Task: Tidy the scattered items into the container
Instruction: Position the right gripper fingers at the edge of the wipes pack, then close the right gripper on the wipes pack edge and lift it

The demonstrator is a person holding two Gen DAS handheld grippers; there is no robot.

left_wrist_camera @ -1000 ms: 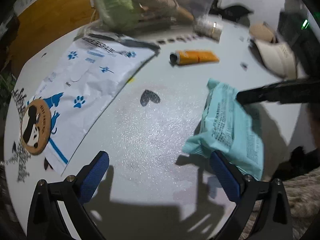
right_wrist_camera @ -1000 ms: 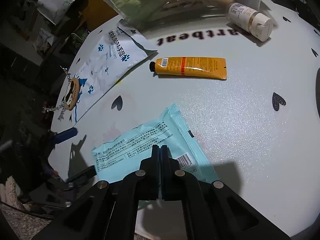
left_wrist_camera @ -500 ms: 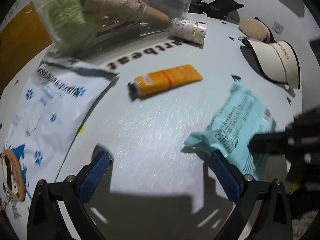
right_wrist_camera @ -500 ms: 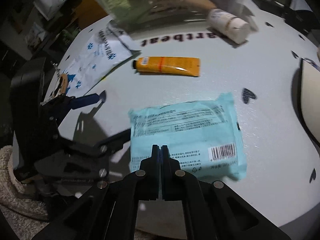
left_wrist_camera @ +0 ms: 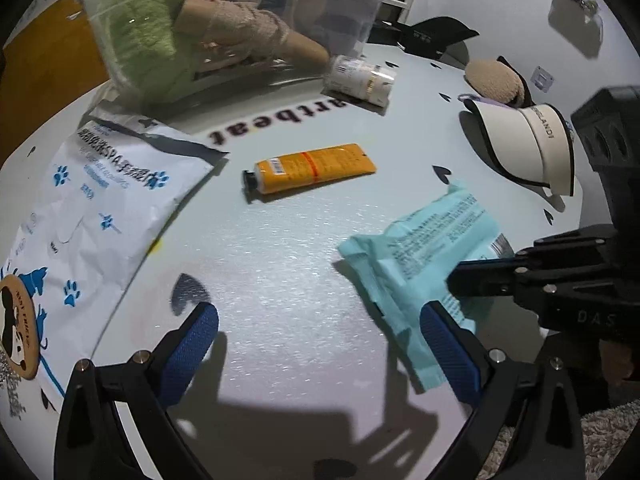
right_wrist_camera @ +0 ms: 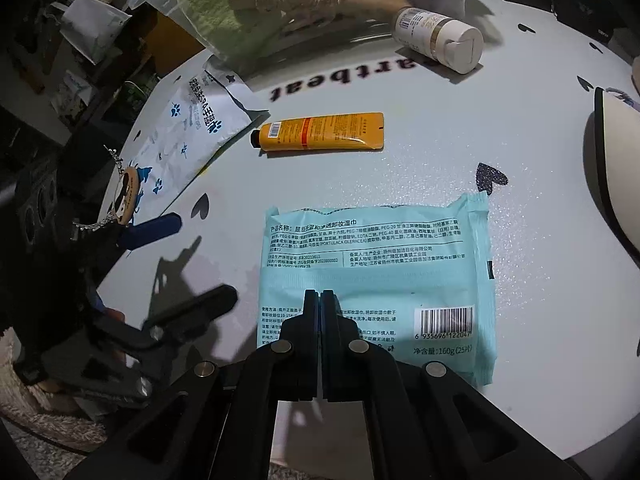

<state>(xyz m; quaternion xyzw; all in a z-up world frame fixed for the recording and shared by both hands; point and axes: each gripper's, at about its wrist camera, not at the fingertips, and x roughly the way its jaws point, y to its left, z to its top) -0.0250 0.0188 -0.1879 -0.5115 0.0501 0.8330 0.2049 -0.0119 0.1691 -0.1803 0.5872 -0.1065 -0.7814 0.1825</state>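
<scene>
A teal wet-wipes pack (right_wrist_camera: 376, 264) lies flat on the white round table; it also shows in the left wrist view (left_wrist_camera: 424, 248). My right gripper (right_wrist_camera: 321, 294) is shut with its tips over the pack's near half. My left gripper (left_wrist_camera: 320, 332) is open, its right pad (left_wrist_camera: 448, 344) at the pack's near corner. An orange tube (left_wrist_camera: 312, 170) lies beyond, also in the right wrist view (right_wrist_camera: 320, 132). A clear plastic container (left_wrist_camera: 224, 36) with a green towel and a rope-wrapped piece stands at the far edge.
A white bottle (right_wrist_camera: 436, 38) lies next to the container. A white paw-print bag (left_wrist_camera: 88, 208) with a round wooden keychain (left_wrist_camera: 16, 324) lies left. A white visor (left_wrist_camera: 528, 148) and a tan pad (left_wrist_camera: 494, 80) lie at right.
My left gripper has swung toward the container, bringing the tube and container nearer. My right gripper has moved right and turned, so the pack now lies square in front of it.
</scene>
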